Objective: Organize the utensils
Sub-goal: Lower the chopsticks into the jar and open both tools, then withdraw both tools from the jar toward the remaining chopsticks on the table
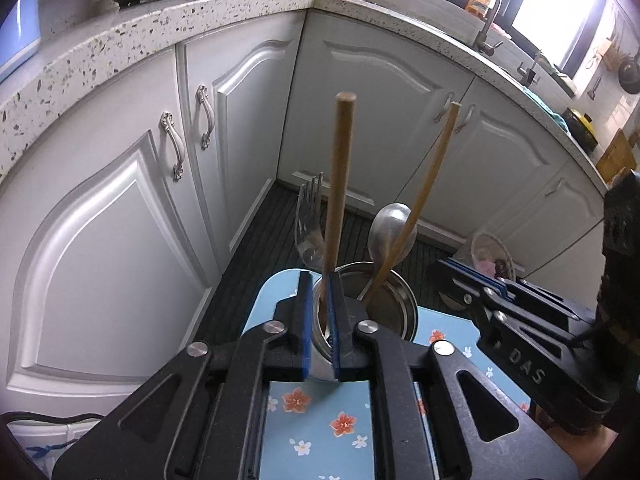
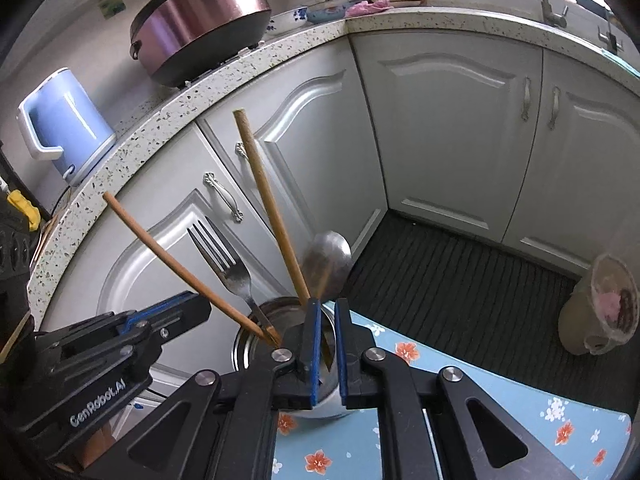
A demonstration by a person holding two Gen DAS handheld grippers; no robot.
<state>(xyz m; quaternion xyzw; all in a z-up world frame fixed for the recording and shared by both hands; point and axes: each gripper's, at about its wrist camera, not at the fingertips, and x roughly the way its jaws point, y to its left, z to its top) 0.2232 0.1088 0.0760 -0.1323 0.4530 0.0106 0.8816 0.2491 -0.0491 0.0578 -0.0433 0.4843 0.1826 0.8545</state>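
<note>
Shows the cup [image 1: 396, 312] on the table [image 1: 320, 412], right below and just past the tips of both tools, with fork [image 1: 308, 216] and spoon [image 1: 390, 232] standing in it beyond the pads. Has the left gripper [image 1: 319, 280] slightly parted, a thin gap between its pads, gripping nothing, one chopstick [image 1: 340, 184] rising from the cup just past its right pad's tip. Has the right gripper [image 2: 328, 306] likewise barely apart and empty, the second chopstick [image 2: 272, 208] leaning up and left from the cup at its left pad's tip.
</note>
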